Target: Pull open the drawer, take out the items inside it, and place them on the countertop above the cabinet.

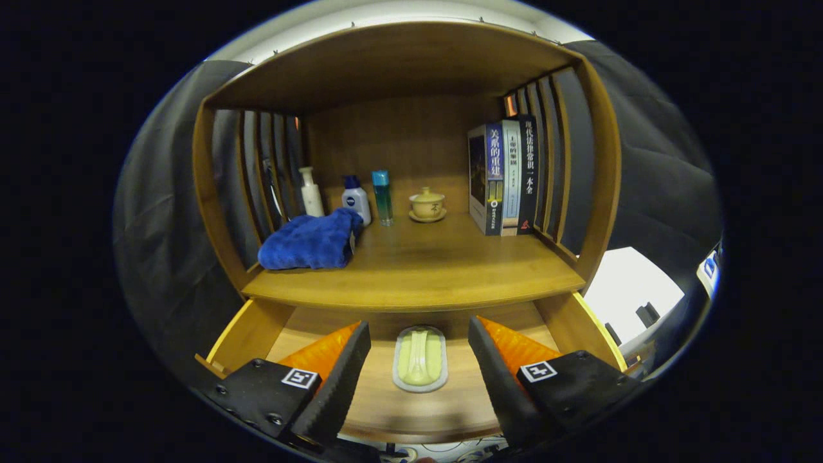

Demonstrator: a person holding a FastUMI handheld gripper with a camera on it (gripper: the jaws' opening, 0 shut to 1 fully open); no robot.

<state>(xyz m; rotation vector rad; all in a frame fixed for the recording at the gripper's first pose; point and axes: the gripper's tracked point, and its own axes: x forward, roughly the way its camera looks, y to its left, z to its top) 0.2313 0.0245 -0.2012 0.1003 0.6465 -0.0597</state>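
The wooden drawer (251, 331) under the cabinet's countertop (418, 276) stands pulled open. Inside it lies a pale green oblong dish with a light rim (420, 359), holding a spoon-like piece. My gripper (419, 341) hovers over the drawer, open, with the dish in the gap between its two fingers and untouched by them. A crumpled blue towel (313, 241) rests on the countertop's left side.
At the back of the countertop stand a white pump bottle (311, 193), a white bottle with a blue cap (356, 199), a teal bottle (382, 196) and a small lidded cup on a saucer (427, 204). Several books (505, 177) stand upright at the right. Slatted side walls enclose the shelf.
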